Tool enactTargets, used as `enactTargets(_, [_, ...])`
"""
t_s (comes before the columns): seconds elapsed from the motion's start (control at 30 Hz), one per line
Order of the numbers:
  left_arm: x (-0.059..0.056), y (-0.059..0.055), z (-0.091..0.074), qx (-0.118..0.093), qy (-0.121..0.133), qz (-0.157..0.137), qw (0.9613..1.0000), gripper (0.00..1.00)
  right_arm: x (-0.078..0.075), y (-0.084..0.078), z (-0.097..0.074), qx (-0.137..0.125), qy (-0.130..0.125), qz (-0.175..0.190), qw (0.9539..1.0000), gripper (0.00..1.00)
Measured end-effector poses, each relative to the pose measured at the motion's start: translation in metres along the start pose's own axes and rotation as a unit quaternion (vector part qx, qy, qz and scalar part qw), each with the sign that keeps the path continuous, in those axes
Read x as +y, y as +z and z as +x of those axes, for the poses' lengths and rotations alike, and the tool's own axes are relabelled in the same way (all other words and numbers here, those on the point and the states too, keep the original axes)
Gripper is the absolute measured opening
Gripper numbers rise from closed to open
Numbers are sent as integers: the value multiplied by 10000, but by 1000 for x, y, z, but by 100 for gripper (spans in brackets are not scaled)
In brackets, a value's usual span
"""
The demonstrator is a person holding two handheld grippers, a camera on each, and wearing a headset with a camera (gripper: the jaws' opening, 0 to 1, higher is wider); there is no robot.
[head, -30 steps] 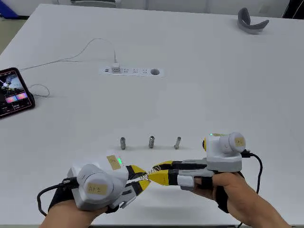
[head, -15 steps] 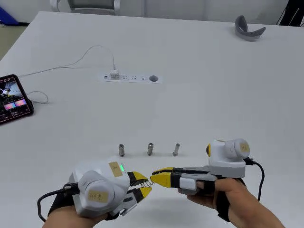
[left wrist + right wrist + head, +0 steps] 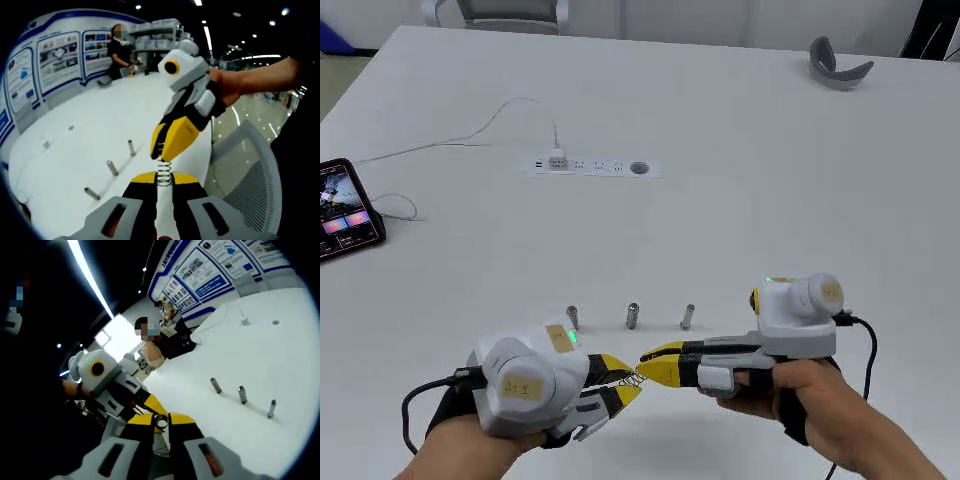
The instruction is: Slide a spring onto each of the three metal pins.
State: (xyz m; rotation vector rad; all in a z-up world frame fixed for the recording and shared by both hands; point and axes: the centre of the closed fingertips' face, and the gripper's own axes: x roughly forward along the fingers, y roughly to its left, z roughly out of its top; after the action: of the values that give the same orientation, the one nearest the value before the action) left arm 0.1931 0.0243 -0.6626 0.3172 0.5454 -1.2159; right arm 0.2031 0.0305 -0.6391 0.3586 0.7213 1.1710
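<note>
Spring [image 3: 164, 172] hangs between your two tools just above the surface [image 3: 750, 200]. Your left hand-held gripper [image 3: 630, 381] pinches one end, and your right hand-held gripper [image 3: 646, 365] is closed on the other, near the three pins [image 3: 633, 316].

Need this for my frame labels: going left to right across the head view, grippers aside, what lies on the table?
From the left: tablet → left pin → middle pin → right pin → grey curved band. The power strip spans the pins' columns, so it is left out.
</note>
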Motion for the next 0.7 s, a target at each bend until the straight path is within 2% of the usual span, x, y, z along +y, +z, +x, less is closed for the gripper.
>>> enactTargets(0.2, [2,15,4,-296,-114,-76,9995,10,1,11,-8,552,-53,-616,9966,12])
enactTargets(0.3, [2,25,6,-493,-200,-36,9986,10,2,18,-10,717,-32,-869,9936,12])
enactTargets(0.43, [3,38,7,-732,-338,-132,9967,10,6,29,-13,925,62,-1185,9886,12])
enactTargets(0.5, [2,44,8,-771,-397,-74,9962,10,7,31,-15,1158,76,-1418,9831,12])
enactTargets(0.7, [5,50,9,-766,-449,55,9960,10,3,28,-20,1935,-37,-2066,9591,13])
